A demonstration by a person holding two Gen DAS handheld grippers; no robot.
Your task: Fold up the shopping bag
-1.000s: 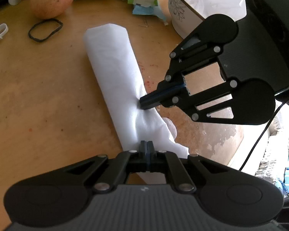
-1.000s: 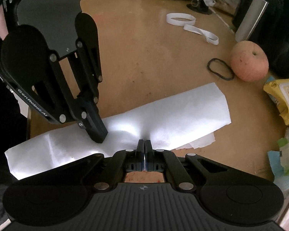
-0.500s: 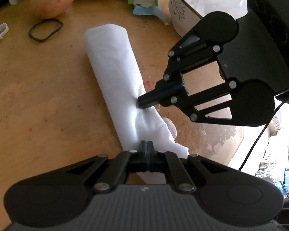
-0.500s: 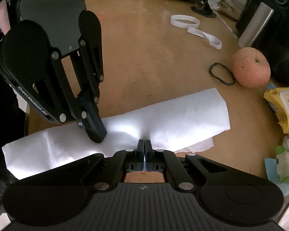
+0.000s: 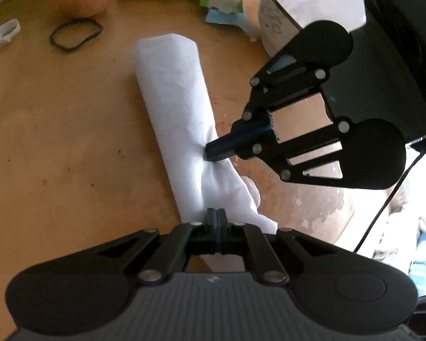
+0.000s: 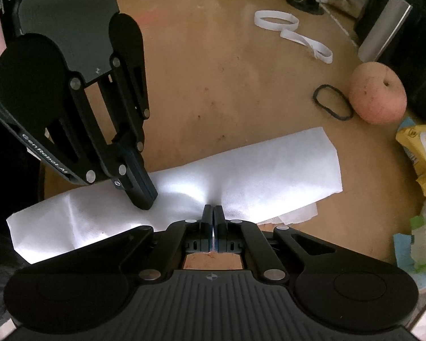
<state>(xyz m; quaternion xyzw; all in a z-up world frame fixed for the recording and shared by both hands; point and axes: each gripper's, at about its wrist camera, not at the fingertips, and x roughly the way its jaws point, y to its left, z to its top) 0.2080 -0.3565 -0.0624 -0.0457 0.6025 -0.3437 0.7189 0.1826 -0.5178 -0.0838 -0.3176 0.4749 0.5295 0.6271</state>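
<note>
A cluttered wooden table [image 6: 213, 65]. The bag [image 6: 269, 176], already a long white strip, lies across the lower middle; both grippers, left [image 6: 143, 203] and right [image 5: 210, 156], jaws together, press on it (pinning it flat, I judge, for the next fold).

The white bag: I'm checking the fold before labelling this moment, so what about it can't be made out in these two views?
- Left wrist view: the near end of the white bag is hidden under the left tongs.
- Right wrist view: the near edge is covered by the right tongs; glare washes out the creases.
- Both views: whether either tongs pinch a layer or only press down.
- Handles and layer count: not visible.
</note>
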